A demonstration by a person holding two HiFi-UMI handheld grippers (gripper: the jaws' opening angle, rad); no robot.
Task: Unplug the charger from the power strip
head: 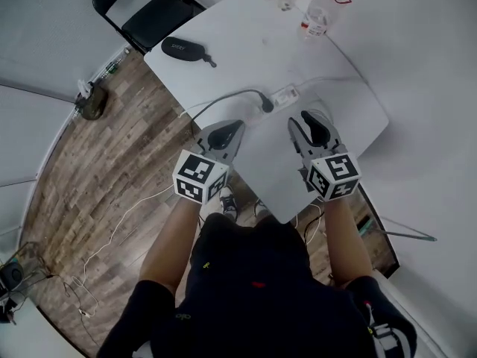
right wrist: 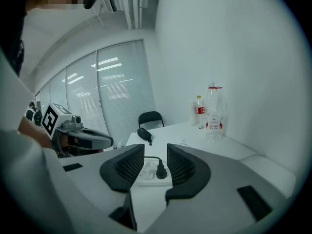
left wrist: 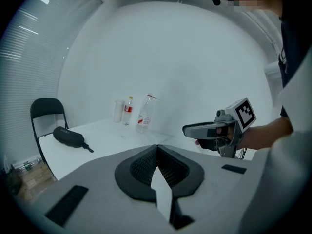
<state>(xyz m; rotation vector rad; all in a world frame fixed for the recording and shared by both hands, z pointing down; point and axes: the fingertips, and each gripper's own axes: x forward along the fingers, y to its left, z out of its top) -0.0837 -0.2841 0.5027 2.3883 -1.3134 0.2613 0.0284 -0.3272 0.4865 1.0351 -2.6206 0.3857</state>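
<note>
The charger's black plug (right wrist: pixel 161 170) sits in the white power strip (right wrist: pixel 146 175), which lies on the table (head: pixel 246 51) near its right side, just beyond both grippers. The plug is judged light, stiff and held by friction. Its hard body, not the soft cable (head: pixel 220 100), is best gripped — with the light strip pinned down. The right gripper (right wrist: pixel 156 152) has its fingers spread, framing the plug untouched. The left gripper (left wrist: pixel 157 147) has its fingers pressed together on nothing. The cable's leftward run is shown only in the head view — the upright plug only in the right gripper view.
</note>
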